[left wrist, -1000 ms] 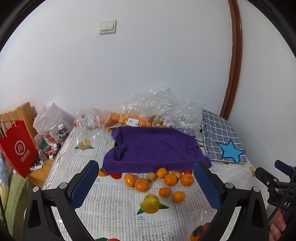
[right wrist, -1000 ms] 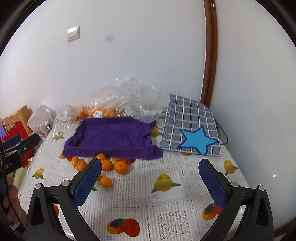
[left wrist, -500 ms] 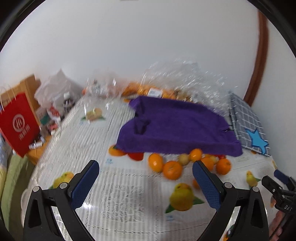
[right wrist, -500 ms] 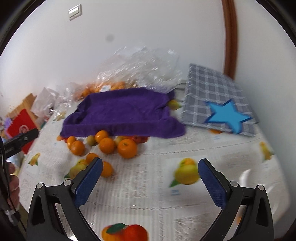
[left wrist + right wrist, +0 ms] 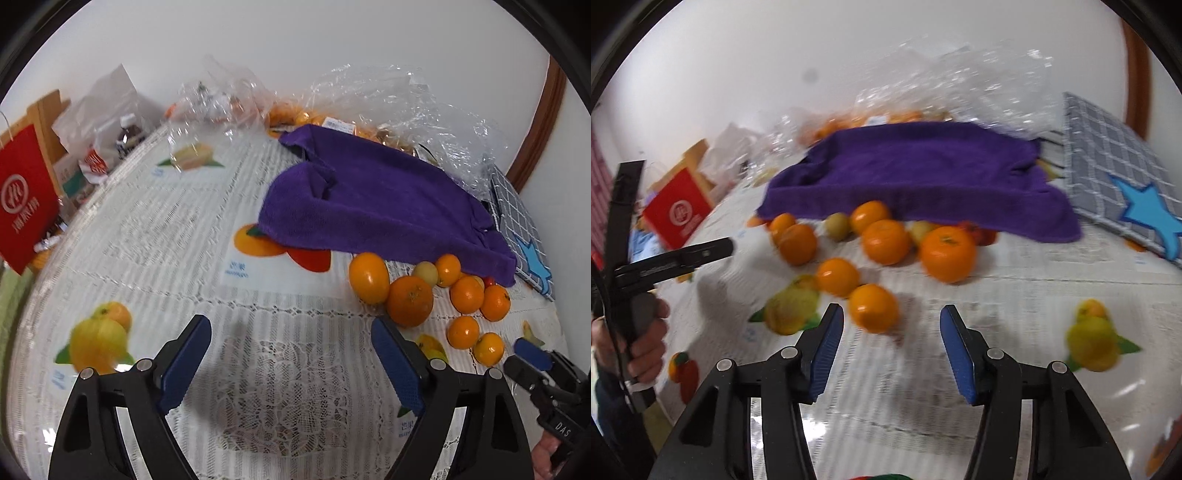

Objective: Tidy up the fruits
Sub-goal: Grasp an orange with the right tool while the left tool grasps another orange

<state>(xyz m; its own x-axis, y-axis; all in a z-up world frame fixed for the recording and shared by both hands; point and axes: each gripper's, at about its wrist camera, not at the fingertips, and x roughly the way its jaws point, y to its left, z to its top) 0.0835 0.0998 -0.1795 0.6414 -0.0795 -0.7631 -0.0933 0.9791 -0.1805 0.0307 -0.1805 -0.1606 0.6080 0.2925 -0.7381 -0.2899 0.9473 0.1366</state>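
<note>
Right wrist view: the right gripper (image 5: 892, 325) has just been closing, its blue-padded jaws half apart and empty — the nearest round orange mandarin (image 5: 873, 308) lies just beyond them, mid-frame. Left wrist view: the left gripper (image 5: 291, 341) has narrowed slightly, wide and empty, loose oranges (image 5: 410, 301) right of it beside the purple towel (image 5: 373, 206).

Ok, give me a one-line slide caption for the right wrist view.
Right claw, open and empty, poised just short of the nearest orange before the purple towel.

Table (image 5: 147, 236), fruit-print lace cloth: purple towel (image 5: 369, 199) centre frame; loose oranges (image 5: 410, 301) lower right of it.
</note>
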